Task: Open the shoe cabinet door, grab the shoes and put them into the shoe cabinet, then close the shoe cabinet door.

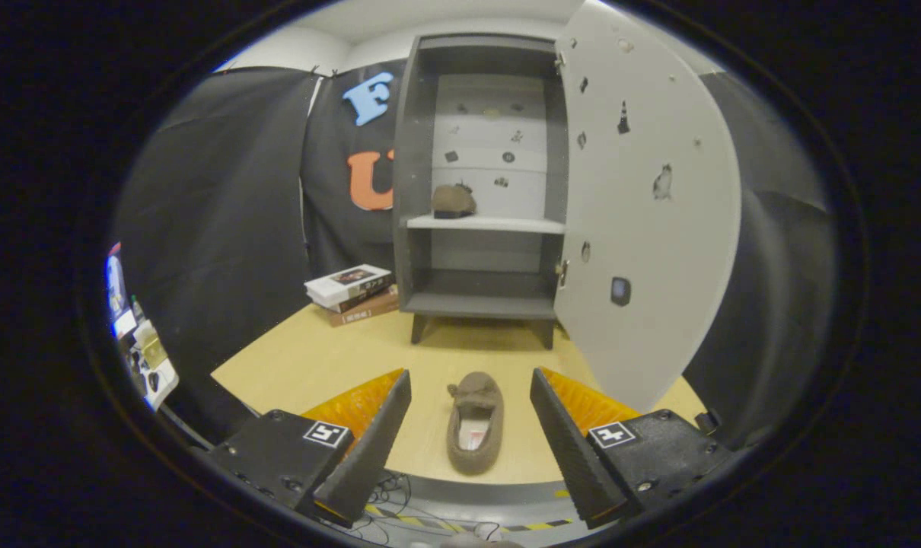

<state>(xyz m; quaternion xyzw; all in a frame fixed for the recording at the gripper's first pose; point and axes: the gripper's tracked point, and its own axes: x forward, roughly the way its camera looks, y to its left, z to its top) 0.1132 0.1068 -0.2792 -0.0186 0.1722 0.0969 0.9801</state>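
1. Gripper (470,403) w/ jaws spread wide, nothing held; both fingers (369,449) sit above the near edge of the table (301,365)
2. Brown slipper (474,422) lies on the table by its near edge, between the two fingers w/o touching either; toe points away twd the cabinet, opening faces up, pale insole showing
3. Shoe cabinet (479,190) stands upright on short legs at the far side of the table, dark grey frame, pale back panel w/ small stickers
4. Cabinet door (643,228) is swung fully open, hinged on the cabinet's right side, pale inner face w/ small stickers; its free edge comes fwd, close above the right finger
5. Inside: a white middle shelf (485,223) and a dark bottom shelf (479,304) below it
6. Second brown slipper (453,201) sits on the middle shelf, twd its left end, near the cabinet's left wall
7. Bottom shelf has nothing on it that I can make out
8. Stack of books (352,293) lies flat on the table just left of the cabinet, near the far left corner; white-covered one on top, brownish one under it
9. Slipper on the table is well apart from the cabinet, bare tabletop between them
10. Cables (388,487) on the floor below the table's near edge, by striped floor tape (536,525)
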